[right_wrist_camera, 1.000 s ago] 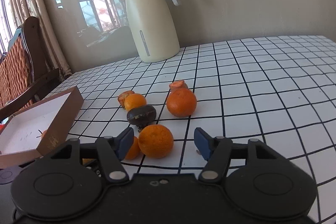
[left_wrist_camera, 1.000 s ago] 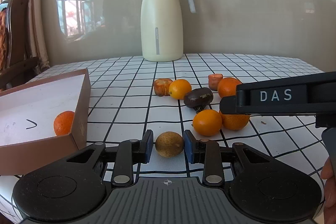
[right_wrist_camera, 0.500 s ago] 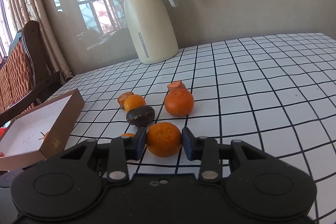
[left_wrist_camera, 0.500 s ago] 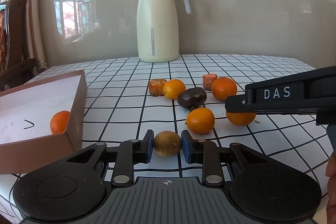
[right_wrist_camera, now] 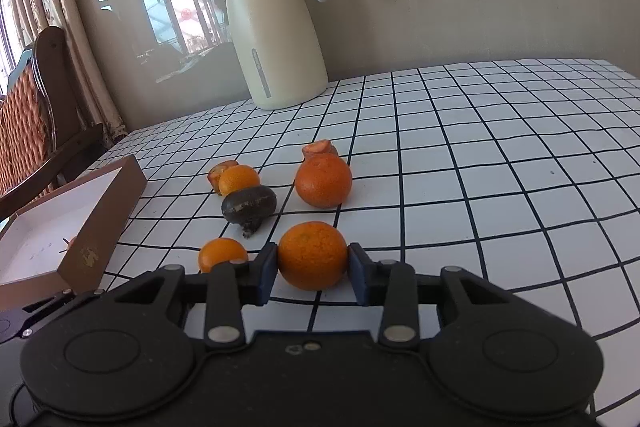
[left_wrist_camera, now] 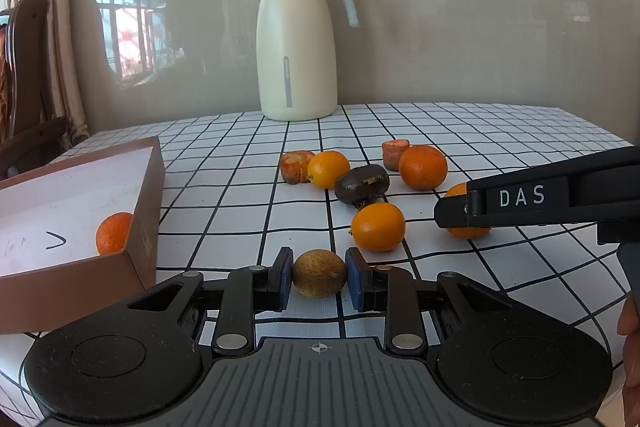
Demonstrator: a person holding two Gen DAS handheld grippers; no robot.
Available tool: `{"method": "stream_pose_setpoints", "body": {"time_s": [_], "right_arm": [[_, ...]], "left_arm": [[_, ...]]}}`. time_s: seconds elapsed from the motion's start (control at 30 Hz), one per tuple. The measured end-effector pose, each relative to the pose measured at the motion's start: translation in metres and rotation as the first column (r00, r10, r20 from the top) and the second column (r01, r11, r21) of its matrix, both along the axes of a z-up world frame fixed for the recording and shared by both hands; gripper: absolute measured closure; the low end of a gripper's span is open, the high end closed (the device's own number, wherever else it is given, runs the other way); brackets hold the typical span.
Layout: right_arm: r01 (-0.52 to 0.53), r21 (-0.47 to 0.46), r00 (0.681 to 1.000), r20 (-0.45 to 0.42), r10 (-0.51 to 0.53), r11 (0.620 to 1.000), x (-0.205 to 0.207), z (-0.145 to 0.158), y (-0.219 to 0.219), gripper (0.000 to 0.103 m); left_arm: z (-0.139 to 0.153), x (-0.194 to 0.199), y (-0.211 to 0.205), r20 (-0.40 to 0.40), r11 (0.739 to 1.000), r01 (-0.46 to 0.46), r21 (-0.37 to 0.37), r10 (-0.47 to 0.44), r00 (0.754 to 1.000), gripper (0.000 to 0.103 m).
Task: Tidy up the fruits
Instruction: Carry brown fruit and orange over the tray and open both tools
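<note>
1. A shallow brown cardboard box with a white floor (left_wrist_camera: pixel 148 211) sits at the left edge of the black-gridded white tablecloth (left_wrist_camera: pixel 240 203). It holds one small orange citrus fruit (left_wrist_camera: pixel 114 233), lying against the right-hand wall near the front corner, and a black pen mark on the floor; the rest of the floor in view is bare.
2. The left gripper (left_wrist_camera: pixel 319 273) has its blue-padded fingers clamped on a round yellow-brown fruit (left_wrist_camera: pixel 319 273) just right of the box.
3. Behind, a tall cream insulated jug with a grey lid and handle (left_wrist_camera: pixel 296 43) stands upright near the wall; what it contains cannot be seen.
4. Loose fruit lies mid-table: a brownish dried piece (left_wrist_camera: pixel 295 167), a yellow-orange citrus (left_wrist_camera: pixel 328 169), a dark brown glossy fruit (left_wrist_camera: pixel 362 183), another yellow-orange citrus (left_wrist_camera: pixel 378 227), a cut orange stub (left_wrist_camera: pixel 394 153) and a round tangerine (left_wrist_camera: pixel 423 167).
5. The right gripper (right_wrist_camera: pixel 313 255) has just closed its jaws, and its pads press both sides of an orange mandarin (right_wrist_camera: pixel 313 255).
</note>
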State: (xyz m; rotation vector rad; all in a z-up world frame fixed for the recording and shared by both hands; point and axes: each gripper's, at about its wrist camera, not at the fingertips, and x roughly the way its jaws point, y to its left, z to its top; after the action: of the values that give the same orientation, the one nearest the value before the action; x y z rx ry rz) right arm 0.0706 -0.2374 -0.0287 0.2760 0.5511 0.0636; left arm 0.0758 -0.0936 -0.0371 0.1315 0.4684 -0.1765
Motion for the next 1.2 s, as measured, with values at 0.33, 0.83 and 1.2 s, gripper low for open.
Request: {"method": "stream_pose_setpoints", "body": {"time_s": [0.33,0.83,1.2], "right_arm": [[-0.028,-0.008,0.999,0.025,0.029,1.000,-0.010,0.008,0.000,0.074],[-0.120,-0.036,0.989,0.083,0.122,0.992,-0.033,0.025,0.023,0.074],[-0.227,-0.060,0.960,0.155,0.233,0.972,-0.035,0.039,0.066,0.074]], "left_arm": [[0.006,-0.003,0.007,0.003,0.999,-0.002,-0.039,0.002,1.000,0.074],[0.035,-0.031,0.045,0.064,0.997,-0.023,-0.071,0.028,0.998,0.074],[0.047,-0.044,0.092,0.096,0.989,-0.105,-0.104,0.115,0.989,0.074]]}}
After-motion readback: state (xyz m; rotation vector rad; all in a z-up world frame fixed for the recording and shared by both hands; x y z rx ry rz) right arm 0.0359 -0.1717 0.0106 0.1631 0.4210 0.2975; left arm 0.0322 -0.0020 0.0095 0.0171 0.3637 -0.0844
